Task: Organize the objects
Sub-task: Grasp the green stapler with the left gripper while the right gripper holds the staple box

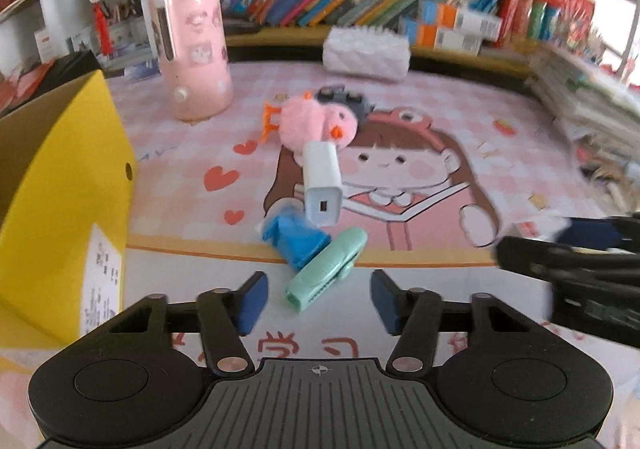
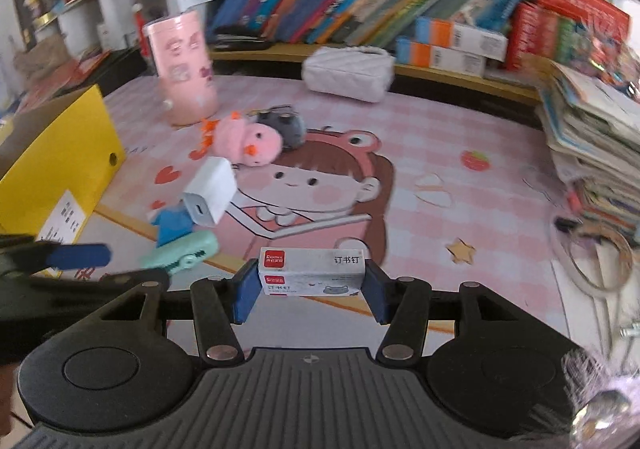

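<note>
Staple box (image 2: 311, 272) clamped between right hand-held gripper (image 2: 312, 291) pads.

The right gripper (image 2: 311, 291) is holding a small box of staples (image 2: 312, 272) between its two blue pads (image 2: 246, 291). To the left, a white charger (image 2: 211, 191) is leaning on a blue toy (image 2: 174, 227), and a mint green clip (image 2: 182, 253) is lying just beside them. A pink plush chick (image 2: 246, 141) is resting farther back on the pink desk mat (image 2: 460, 217). The left gripper (image 2: 80, 255) is showing at the left edge.
</note>
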A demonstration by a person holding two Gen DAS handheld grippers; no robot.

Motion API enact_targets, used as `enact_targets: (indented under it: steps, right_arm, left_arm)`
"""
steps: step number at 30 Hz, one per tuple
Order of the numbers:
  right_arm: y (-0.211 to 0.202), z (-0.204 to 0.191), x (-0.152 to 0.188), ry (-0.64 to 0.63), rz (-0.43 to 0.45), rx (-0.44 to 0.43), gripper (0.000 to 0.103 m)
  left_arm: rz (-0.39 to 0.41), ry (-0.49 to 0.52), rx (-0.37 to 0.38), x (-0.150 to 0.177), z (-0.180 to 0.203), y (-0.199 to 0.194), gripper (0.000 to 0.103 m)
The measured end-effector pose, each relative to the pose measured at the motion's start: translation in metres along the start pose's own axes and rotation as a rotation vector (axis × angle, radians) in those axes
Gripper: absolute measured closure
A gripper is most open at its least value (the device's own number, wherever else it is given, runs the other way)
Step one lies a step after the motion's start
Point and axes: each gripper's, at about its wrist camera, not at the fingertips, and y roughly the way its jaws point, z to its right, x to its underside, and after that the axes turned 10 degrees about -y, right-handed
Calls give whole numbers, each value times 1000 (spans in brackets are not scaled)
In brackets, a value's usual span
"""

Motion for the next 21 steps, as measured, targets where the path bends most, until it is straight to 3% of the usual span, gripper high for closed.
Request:
enact_targets:
  steps: [3, 7, 13, 15, 17, 21]
  right_arm:
    - [-4, 5, 3, 5, 0, 0, 52]
    - [-8, 6, 5, 0, 3, -3, 52]
    - [-9, 9, 9, 5, -2, 3, 52]
    - [-11, 10, 10, 3, -4, 6, 52]
    - [-12, 10, 11, 2, -8, 11, 52]
    - [-13, 10, 12, 4, -12, 26, 52]
  left_arm:
    - [-39, -7, -13, -3, 1, 16, 60]
    - [-71, -6, 27, -3, 9, 21, 66]
    - [-60, 14, 24, -4, 19, 27, 68]
    - [-51, 12, 20, -5, 19, 30, 73]
    - [-42, 12, 16, -6, 19, 30, 86]
    - [-39, -36, 51, -5, 11, 19, 86]
